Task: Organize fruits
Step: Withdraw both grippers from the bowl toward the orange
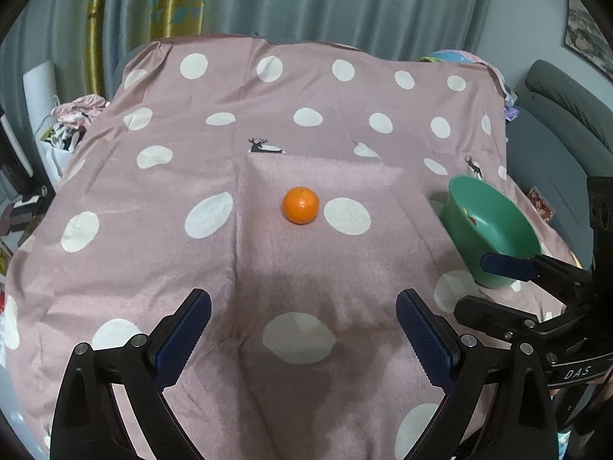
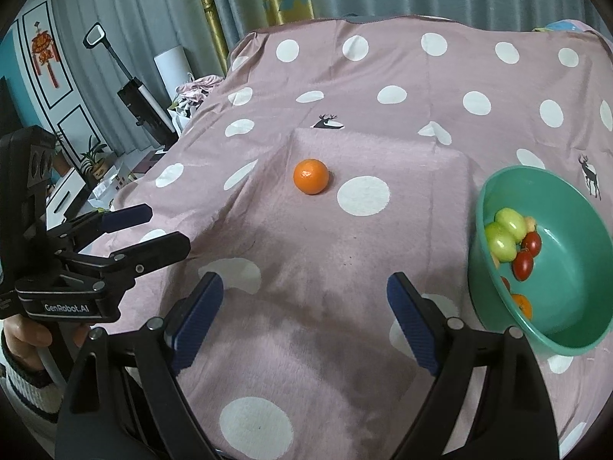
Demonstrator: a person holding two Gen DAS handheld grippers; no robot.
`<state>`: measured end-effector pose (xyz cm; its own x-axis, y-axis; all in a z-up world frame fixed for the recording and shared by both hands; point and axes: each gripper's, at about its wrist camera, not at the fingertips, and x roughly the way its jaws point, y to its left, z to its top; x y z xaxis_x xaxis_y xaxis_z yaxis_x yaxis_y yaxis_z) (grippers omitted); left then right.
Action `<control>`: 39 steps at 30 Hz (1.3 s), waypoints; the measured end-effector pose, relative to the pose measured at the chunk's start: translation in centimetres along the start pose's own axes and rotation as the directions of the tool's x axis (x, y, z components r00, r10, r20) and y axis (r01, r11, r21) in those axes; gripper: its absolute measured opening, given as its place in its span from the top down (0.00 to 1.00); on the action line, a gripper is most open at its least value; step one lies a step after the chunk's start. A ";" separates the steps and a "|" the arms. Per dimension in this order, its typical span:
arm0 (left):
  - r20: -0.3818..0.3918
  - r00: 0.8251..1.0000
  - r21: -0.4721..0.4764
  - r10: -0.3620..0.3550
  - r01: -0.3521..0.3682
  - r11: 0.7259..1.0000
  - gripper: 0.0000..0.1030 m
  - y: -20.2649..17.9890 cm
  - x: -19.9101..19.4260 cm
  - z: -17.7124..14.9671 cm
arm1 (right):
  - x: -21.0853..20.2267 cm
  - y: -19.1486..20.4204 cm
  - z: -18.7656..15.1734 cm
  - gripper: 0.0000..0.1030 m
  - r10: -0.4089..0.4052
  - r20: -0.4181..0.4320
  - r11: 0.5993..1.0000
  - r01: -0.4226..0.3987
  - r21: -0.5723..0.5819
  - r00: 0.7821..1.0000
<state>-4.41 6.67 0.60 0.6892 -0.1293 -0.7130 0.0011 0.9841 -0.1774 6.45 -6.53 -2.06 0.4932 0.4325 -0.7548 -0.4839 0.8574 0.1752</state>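
An orange (image 1: 301, 205) lies alone on the pink polka-dot cloth, mid-table; it also shows in the right wrist view (image 2: 311, 176). A green bowl (image 2: 574, 306) at the right holds green fruits (image 2: 505, 232), red fruits (image 2: 528, 255) and an orange fruit (image 2: 522, 304); the bowl also shows in the left wrist view (image 1: 509, 237). My left gripper (image 1: 302, 314) is open and empty, short of the orange. My right gripper (image 2: 304, 301) is open and empty, near the bowl's left side. Each gripper shows in the other's view: the right one (image 1: 509, 264), the left one (image 2: 138, 226).
The pink cloth (image 1: 191, 176) covers the whole table and drapes over its edges. A grey sofa (image 1: 555, 126) stands to the right. Curtains hang behind the table; clutter, a vacuum (image 2: 141, 103) and a cabinet lie off the left side.
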 end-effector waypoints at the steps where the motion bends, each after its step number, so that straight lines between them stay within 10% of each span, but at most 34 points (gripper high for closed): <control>1: -0.001 1.000 -0.001 -0.003 0.003 1.000 0.06 0.1 0.1 0.1 | 0.1 0.1 0.1 0.14 -0.001 -0.002 1.000 0.001 -0.002 1.000; 39: -0.060 0.997 0.013 -0.046 0.047 0.999 0.06 0.7 5.9 3.6 | 5.6 -2.9 2.7 0.14 0.003 -0.037 0.999 -0.002 0.041 0.999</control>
<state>2.25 7.03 -1.30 0.6438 -0.1814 -0.7433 0.0424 0.9785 -0.2020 12.60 -5.84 -5.13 0.4645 0.4247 -0.7771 -0.4549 0.8673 0.2020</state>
